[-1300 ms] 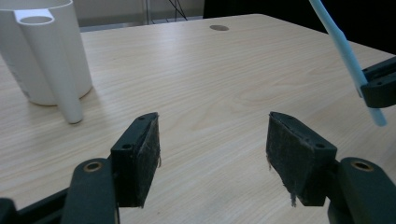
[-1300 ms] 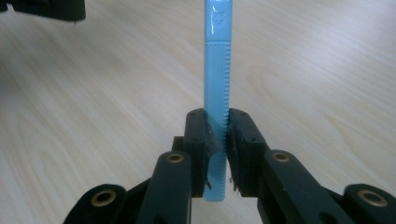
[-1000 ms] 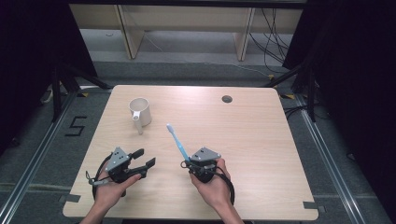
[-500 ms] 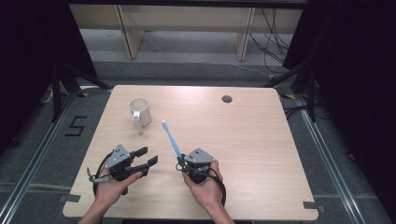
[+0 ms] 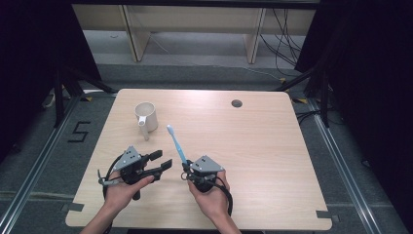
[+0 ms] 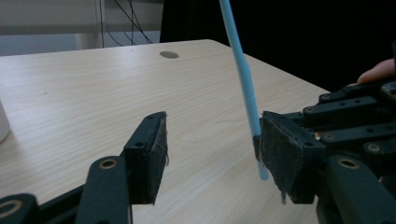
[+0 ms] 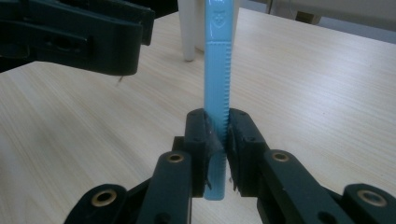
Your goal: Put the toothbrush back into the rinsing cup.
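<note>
**Toothbrush held upright over the worktop**

Toothbrush (image 5: 176,144) stands clamped at its lower handle between the fingers (image 7: 201,140) of the right gripper (image 5: 187,168), its white brush head up and leaning away from the person, toward the white mug (image 5: 146,116). The right hand (image 5: 210,192) comes in from the near edge, wrapped around the gripper body, the grey three-cornered plate on top and the fingers pointing forward and slightly left across the worktop (image 5: 272,146).

The left hand (image 5: 122,183) holds the left gripper (image 5: 163,161) just beside it, angled to the right so that its fingers (image 6: 149,154) point at the toothbrush handle. Those fingers are released and have just been closing a little; nothing lies between them. In the left gripper view the blue handle (image 6: 245,88) rises just beyond the far finger, close to it, and I cannot tell whether they touch.

A small embossed mark sits near the top of the handle in the right gripper view (image 7: 217,18), too faint to read. On the floor to the left of the worktop a taped figure "5" (image 5: 80,131) can be read.

The toothbrush is light blue, slim and straight, with a ribbed edge along the grip section.
</note>
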